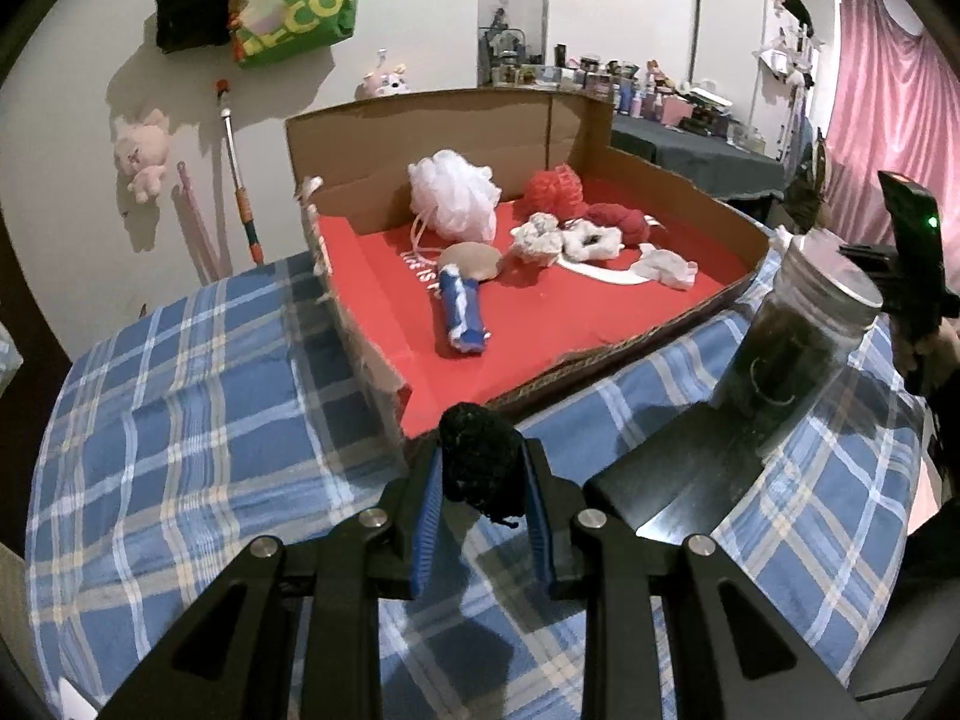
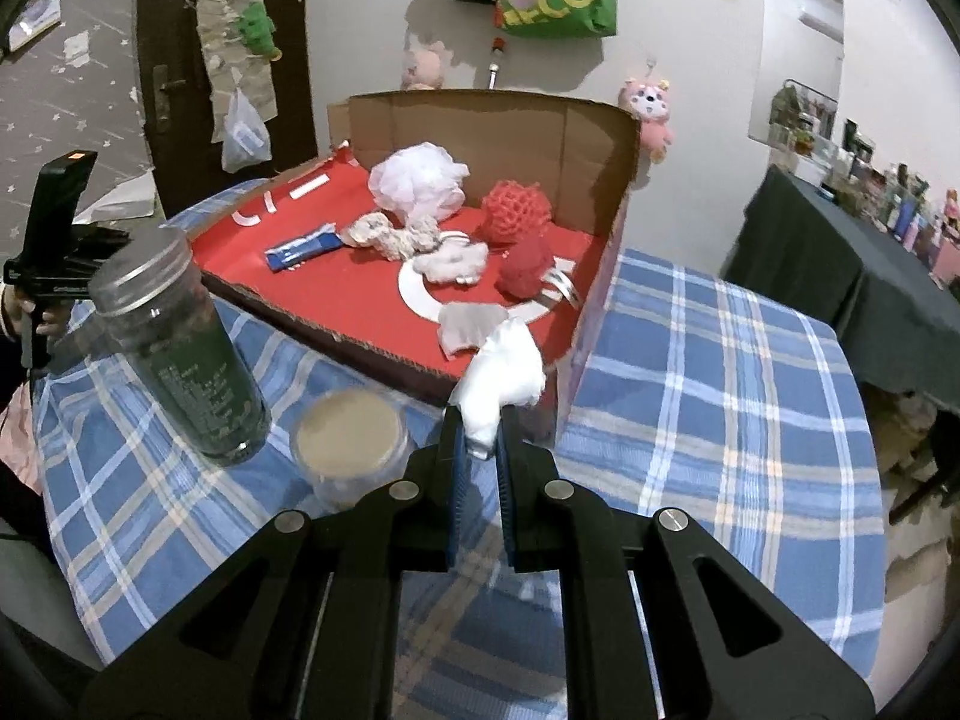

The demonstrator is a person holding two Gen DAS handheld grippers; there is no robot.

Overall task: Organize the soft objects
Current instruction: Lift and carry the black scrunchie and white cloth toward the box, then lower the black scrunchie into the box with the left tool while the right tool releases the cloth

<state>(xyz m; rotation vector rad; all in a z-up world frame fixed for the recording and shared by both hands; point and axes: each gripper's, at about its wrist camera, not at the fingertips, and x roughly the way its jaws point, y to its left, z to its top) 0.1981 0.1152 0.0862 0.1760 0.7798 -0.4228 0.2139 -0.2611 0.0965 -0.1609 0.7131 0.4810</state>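
My left gripper [image 1: 480, 456] is shut on a black fuzzy pom-pom [image 1: 480, 459], held just in front of the near corner of the cardboard box [image 1: 672, 180]. The box has a red floor and holds a white mesh puff [image 1: 454, 195], a red mesh puff [image 1: 553, 186], a red yarn ball [image 1: 621, 222], white rags [image 1: 564, 240] and a blue-white roll [image 1: 462, 309]. My right gripper [image 2: 480, 420] is shut on a white soft wad [image 2: 501, 375], held over the box's near edge [image 2: 336, 330]. The left gripper's handle [image 2: 54, 222] shows at the far left of the right wrist view.
A dark jar with a metal lid [image 1: 798, 330], also in the right wrist view [image 2: 180, 348], stands on the blue plaid cloth [image 1: 180, 420]. A small clear tub with a tan lid [image 2: 351, 444] sits beside it. A dark table with clutter [image 2: 852, 264] stands at the right.
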